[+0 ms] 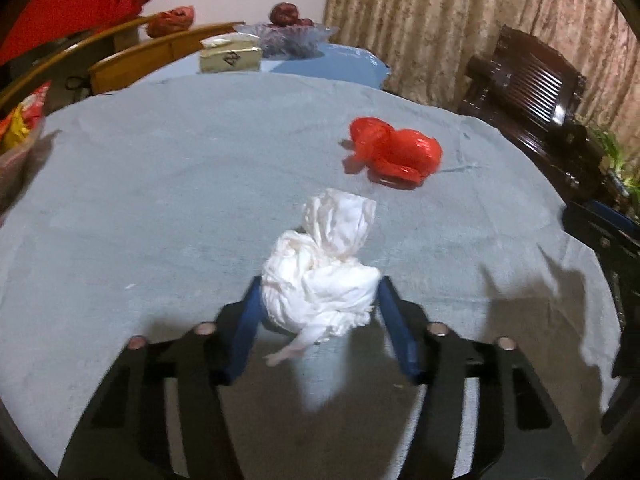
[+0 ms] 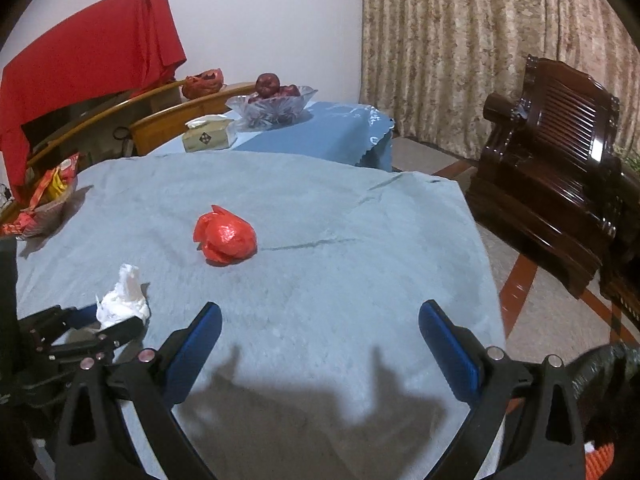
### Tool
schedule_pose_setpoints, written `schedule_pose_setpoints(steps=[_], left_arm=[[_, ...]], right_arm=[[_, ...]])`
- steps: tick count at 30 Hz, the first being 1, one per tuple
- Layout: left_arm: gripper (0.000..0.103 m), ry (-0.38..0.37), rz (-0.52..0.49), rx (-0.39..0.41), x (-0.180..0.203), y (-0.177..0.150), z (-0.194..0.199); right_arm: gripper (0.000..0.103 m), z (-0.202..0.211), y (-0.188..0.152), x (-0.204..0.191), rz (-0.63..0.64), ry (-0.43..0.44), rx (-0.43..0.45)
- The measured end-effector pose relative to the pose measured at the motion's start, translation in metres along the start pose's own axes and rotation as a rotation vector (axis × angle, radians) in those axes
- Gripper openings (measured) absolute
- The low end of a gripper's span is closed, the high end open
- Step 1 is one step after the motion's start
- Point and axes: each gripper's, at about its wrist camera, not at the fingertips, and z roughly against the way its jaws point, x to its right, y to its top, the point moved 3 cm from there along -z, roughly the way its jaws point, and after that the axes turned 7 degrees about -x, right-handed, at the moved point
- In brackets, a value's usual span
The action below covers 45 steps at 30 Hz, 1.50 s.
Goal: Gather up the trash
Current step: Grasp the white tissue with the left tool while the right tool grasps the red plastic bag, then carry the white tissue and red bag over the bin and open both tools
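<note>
My left gripper (image 1: 318, 292) is shut on a crumpled white tissue wad (image 1: 320, 268) and holds it just above the grey tablecloth (image 1: 160, 200); the tissue stands up between the blue pads. The same wad (image 2: 122, 304) and left gripper (image 2: 100, 326) show at the lower left of the right wrist view. A crumpled red plastic bag (image 1: 394, 152) lies on the cloth beyond the tissue, to the right; it also shows in the right wrist view (image 2: 226, 240). My right gripper (image 2: 320, 316) is open and empty, above the cloth near the front edge, short of the red bag.
A bowl of snack packets (image 2: 44, 204) stands at the table's left edge. Behind, a blue-covered table (image 2: 320, 136) holds a tissue box (image 2: 208, 136) and a glass fruit bowl (image 2: 272, 104). A dark wooden armchair (image 2: 556, 168) stands at the right. Wooden chair backs (image 2: 168, 128) are at the rear left.
</note>
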Motion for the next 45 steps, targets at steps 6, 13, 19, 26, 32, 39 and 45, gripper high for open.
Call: schedule_pose_setpoints(steps=[6,13,19,26,32,39,45], left_arm=[[0.042,-0.005,0.031,0.051,-0.007,0.016,0.003],[0.041,0.053,0.038,0.095,-0.029,0.056,-0.005],[0.041,0.093,0.039,0.082,-0.053,0.086,-0.026],[0.041,0.088,0.048,0.063,-0.065,0.095,-0.040],[0.041,0.086,0.048,0.061,-0.065,0.093,-0.038],[0.041,0.085,0.040,0.068,-0.059,0.087,-0.023],[0.041,0.087,0.019,0.107,-0.037,0.085,0.008]], right_arm=[[0.097,-0.020,0.014,-0.013,0.012,0.016,-0.003],[0.097,-0.046,0.039,-0.034,0.009,0.041,-0.002],[0.097,-0.072,0.052,-0.050,0.000,0.036,-0.017],[0.091,-0.094,0.055,-0.063,0.018,0.020,-0.052],[0.059,-0.111,0.053,-0.072,0.029,0.045,-0.124],[0.040,-0.098,0.050,-0.077,0.049,0.115,-0.125],[0.040,-0.057,0.055,-0.068,0.034,0.113,-0.063]])
